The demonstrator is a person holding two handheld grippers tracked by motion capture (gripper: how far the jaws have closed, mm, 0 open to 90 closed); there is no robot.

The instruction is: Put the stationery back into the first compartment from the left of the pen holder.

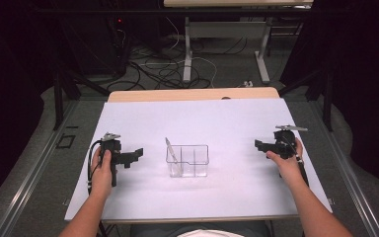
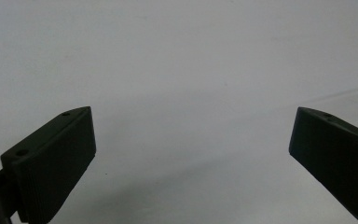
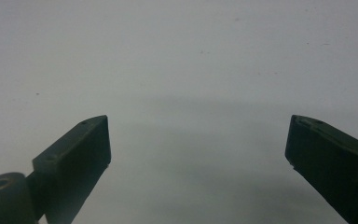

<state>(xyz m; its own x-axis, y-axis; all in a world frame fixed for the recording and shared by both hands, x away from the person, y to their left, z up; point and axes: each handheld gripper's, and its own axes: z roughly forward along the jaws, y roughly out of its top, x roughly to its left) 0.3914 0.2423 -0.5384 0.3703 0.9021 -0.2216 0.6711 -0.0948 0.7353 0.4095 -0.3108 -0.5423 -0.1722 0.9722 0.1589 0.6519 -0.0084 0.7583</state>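
Note:
A clear plastic box [image 1: 188, 161] with inner dividers stands in the middle of the white table [image 1: 202, 123]. A thin pale stick-like item [image 1: 171, 150] leans in its left compartment. My left gripper [image 1: 137, 153] is held to the left of the box, pointing toward it, jaws wide apart and empty [image 2: 191, 140]. My right gripper [image 1: 257, 145] is held to the right of the box, also pointing inward, jaws spread with nothing between them [image 3: 198, 144]. Both gripper views look down on bare white table surface.
The white sheet covers a wooden tabletop [image 1: 192, 94]. Beyond the far edge lie cables [image 1: 163, 69] on the floor and the legs of another table [image 1: 224, 44]. Black frame posts [image 1: 58, 94] stand at both sides.

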